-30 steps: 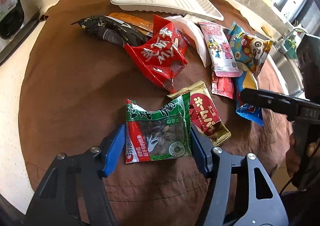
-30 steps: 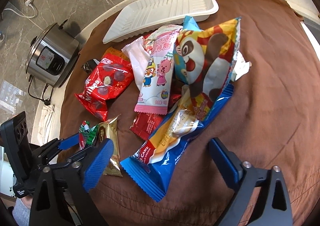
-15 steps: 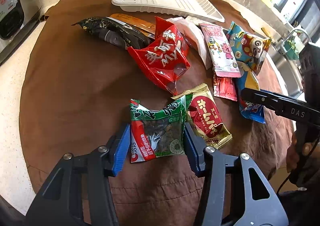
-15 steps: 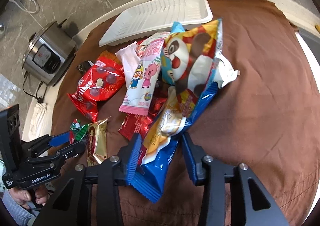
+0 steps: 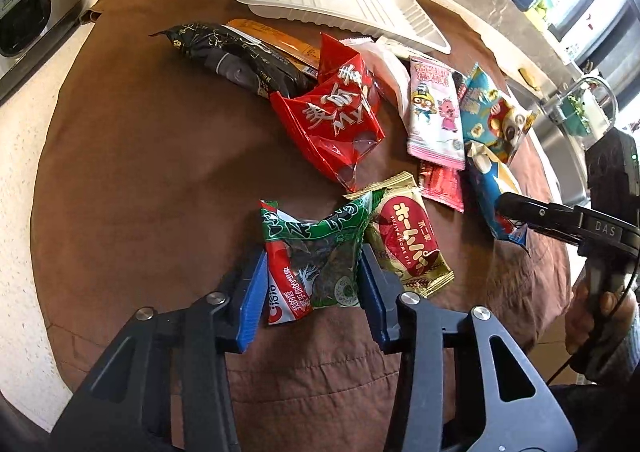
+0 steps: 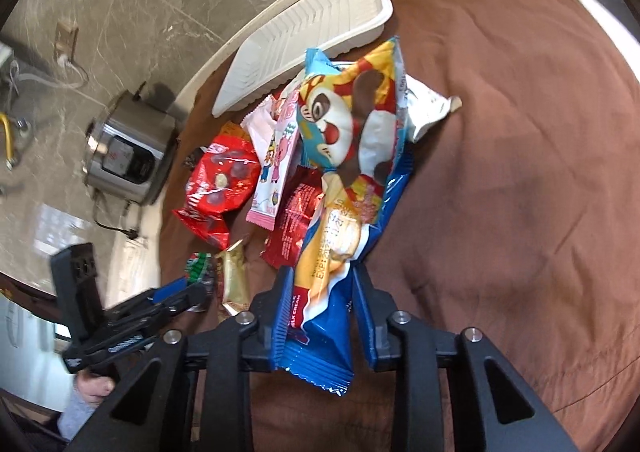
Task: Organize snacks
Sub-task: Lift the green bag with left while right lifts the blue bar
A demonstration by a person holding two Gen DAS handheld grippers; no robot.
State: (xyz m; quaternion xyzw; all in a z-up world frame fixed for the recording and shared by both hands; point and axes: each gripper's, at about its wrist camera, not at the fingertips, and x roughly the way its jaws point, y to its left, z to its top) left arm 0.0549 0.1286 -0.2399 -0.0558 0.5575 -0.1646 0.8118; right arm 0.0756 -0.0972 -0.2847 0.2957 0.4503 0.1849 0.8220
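- Left gripper (image 5: 312,284): blue-padded jaws closing on the green-and-red crinkled plastic seed packet (image 5: 316,252); both pads press the packet's sides; the packet lies on the brown quilted cloth (image 5: 140,172).
- Just right of the seed packet: a gold-and-red foil pie wrapper (image 5: 404,236), its edge touching the packet.
- Beyond these, mid-cloth: a black glossy snack bag (image 5: 236,56); a red transparent-window candy bag (image 5: 336,120); a pink cartoon-printed sachet (image 5: 434,112); all in a loose overlapping heap.
- Far edge of the cloth: a white ribbed foam tray (image 5: 340,0), holding no snacks.
- Right gripper (image 6: 320,312): jaws closing on the blue-and-yellow long plastic cake wrapper (image 6: 324,292); pads contact both sides; a cartoon-faced colourful snack bag (image 6: 352,116) rests on the wrapper's far end.
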